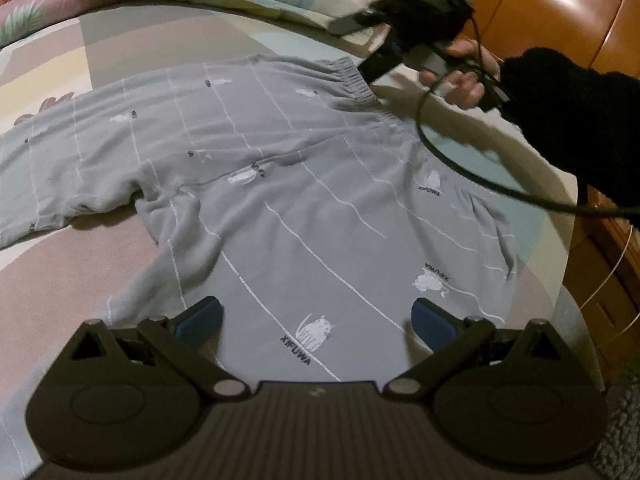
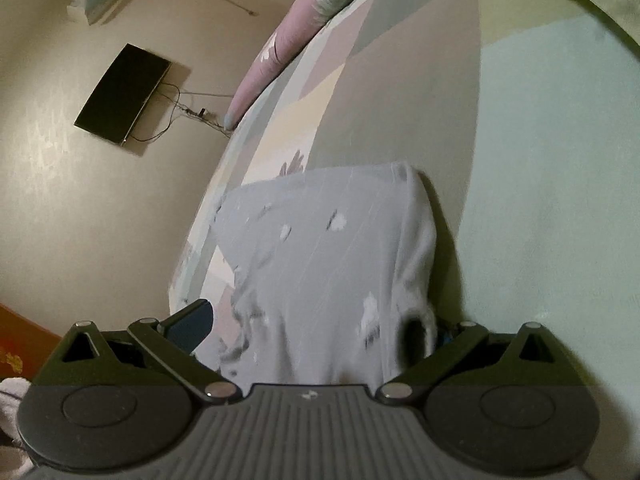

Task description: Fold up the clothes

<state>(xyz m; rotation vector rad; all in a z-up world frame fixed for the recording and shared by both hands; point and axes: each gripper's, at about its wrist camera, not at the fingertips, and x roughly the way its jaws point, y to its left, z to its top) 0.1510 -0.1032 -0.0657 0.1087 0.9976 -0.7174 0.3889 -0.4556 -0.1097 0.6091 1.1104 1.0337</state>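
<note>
While the grey pyjama trousers (image 1: 304,168) lie spread on the patchwork bed sheet (image 1: 80,264), the left gripper (image 1: 316,320) hovers over one leg, fingers wide apart. The right gripper (image 2: 320,320) stands over the waistband, also wide, with cloth between its fingers.

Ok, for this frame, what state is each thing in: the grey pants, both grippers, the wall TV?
Grey pants: spread on the bed, legs apart, unfolded, waistband end lifted.
Left gripper: jaws open, over the pants, holding nothing.
Right gripper: jaws wide, waistband fabric between them; grip unclear.
Wall TV: screen dark.
</note>
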